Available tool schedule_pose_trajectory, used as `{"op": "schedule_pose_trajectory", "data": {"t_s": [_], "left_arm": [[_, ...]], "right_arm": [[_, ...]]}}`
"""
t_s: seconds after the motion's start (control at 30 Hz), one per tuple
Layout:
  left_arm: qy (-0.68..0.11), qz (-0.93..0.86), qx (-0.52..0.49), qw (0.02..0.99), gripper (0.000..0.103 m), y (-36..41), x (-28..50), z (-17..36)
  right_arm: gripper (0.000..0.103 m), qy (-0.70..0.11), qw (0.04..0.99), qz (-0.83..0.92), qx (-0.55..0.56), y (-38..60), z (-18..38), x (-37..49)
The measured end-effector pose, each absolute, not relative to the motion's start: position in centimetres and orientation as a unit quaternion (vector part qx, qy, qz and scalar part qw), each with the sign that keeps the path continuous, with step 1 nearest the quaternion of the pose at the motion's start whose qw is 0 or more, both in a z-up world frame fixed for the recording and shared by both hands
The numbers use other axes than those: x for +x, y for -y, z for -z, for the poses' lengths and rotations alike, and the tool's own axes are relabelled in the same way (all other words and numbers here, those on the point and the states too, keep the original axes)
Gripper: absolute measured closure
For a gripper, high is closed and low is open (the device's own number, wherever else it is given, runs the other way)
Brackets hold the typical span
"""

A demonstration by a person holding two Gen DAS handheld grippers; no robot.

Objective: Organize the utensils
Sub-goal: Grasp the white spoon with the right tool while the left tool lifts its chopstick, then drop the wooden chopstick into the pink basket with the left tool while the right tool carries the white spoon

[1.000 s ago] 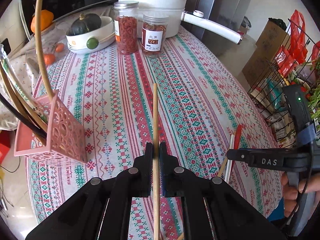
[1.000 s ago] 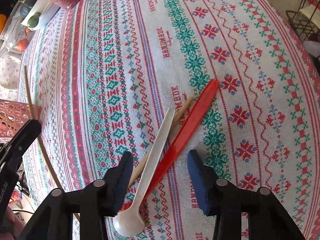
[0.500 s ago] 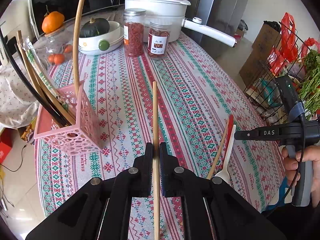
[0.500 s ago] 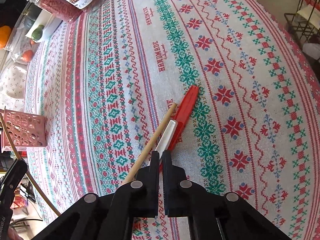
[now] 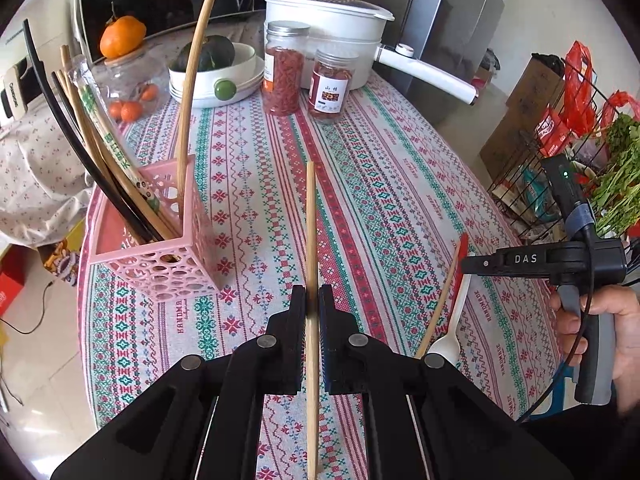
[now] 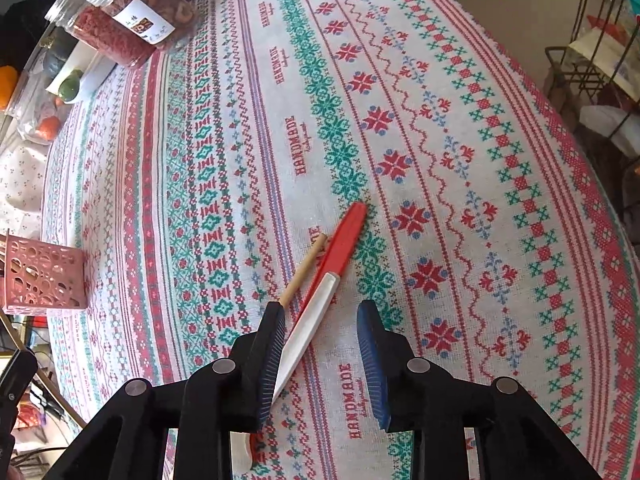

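Observation:
My left gripper is shut on a wooden chopstick and holds it above the patterned tablecloth, to the right of the pink perforated utensil basket. The basket holds several chopsticks and long utensils. My right gripper is open over a white spoon, a red utensil and a second wooden chopstick lying together on the cloth. The white spoon handle lies between the jaws, close to the left one. The right gripper also shows in the left wrist view above those utensils.
Two jars, a white pot with a long handle, a bowl with a squash and a glass jar of fruit stand at the table's far end. A wire rack with bags and greens stands right of the table.
My right gripper was open, shut half a second ago, and is open again over the spoon. My left gripper has pulled back and up with the chopstick, so the basket shows more fully.

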State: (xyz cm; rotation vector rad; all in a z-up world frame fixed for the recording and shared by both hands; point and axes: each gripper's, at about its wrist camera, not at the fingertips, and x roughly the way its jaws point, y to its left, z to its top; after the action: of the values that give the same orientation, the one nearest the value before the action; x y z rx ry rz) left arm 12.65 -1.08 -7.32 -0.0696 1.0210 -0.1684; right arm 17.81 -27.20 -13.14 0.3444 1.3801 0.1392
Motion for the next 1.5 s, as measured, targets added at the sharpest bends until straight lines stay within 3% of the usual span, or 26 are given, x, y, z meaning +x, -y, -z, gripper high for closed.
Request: {"op": "schedule_pose_trajectory", "data": {"t_s": [0.13, 0.27, 0.57, 0.93, 1.5], "left_arm": [[-0.491, 0.083, -0.030, 0.867, 0.097, 1.3, 12.7, 7.6], [-0.491, 0.086, -0.029, 0.867, 0.097, 1.3, 12.7, 7.6], [-0.471, 0.089, -0.040, 0.877, 0.097, 1.0, 12.2, 6.1], [-0.408, 0.074, -0.048, 0.909, 0.097, 0.0, 10.3, 2.1], [-0.202, 0.015, -0.069, 0.977, 0.097, -4.2, 5.3, -8.2]], "right_arm": [[0.069, -0.644, 0.752, -0.053, 0.135, 25.7, 14.0, 18.3], [0.088, -0.644, 0.759, -0.035, 0.084, 24.6, 14.4, 18.3], [0.099, -0.630, 0.767, -0.055, 0.107, 26.0, 13.0, 17.6], [0.099, -0.544, 0.817, -0.133, 0.140, 25.2, 7.7, 16.3], [0.099, -0.331, 0.910, -0.224, 0.112, 19.4, -3.4, 11.7]]}}
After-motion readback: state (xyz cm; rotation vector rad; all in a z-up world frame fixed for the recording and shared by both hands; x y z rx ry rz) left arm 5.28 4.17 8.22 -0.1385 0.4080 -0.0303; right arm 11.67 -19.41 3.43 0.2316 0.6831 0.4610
